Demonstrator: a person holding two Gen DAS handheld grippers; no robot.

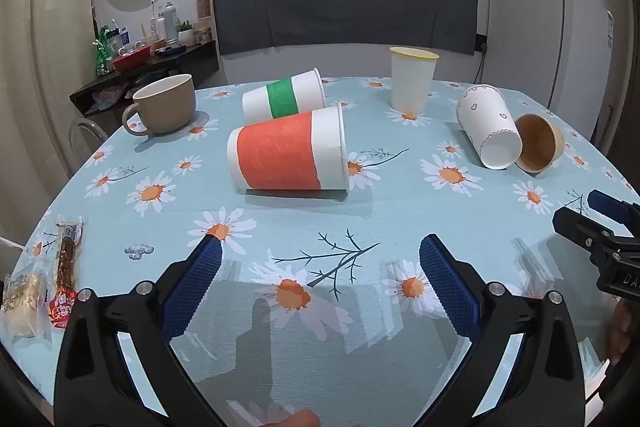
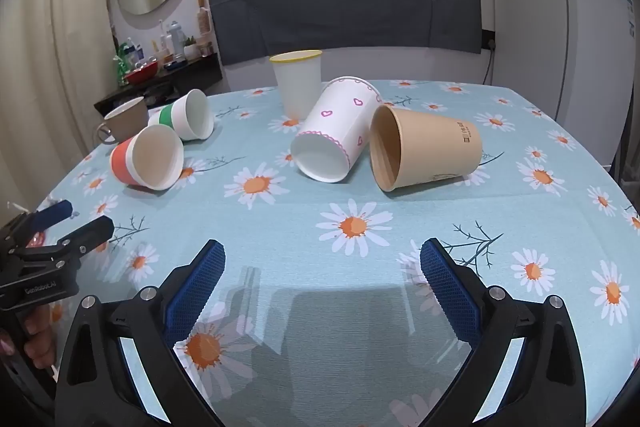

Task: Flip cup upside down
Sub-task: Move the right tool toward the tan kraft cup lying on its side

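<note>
Daisy-print tablecloth (image 1: 400, 211) carries toppled cups, fridge (image 1: 552, 39) behind.

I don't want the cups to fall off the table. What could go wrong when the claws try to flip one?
The orange-banded cup lies on its side, so a nudge from the left claw might send it rolling. The heart cup and brown cup lie so close that the right claw may bump one while grabbing the other. Paper walls could crush if squeezed hard.
</note>
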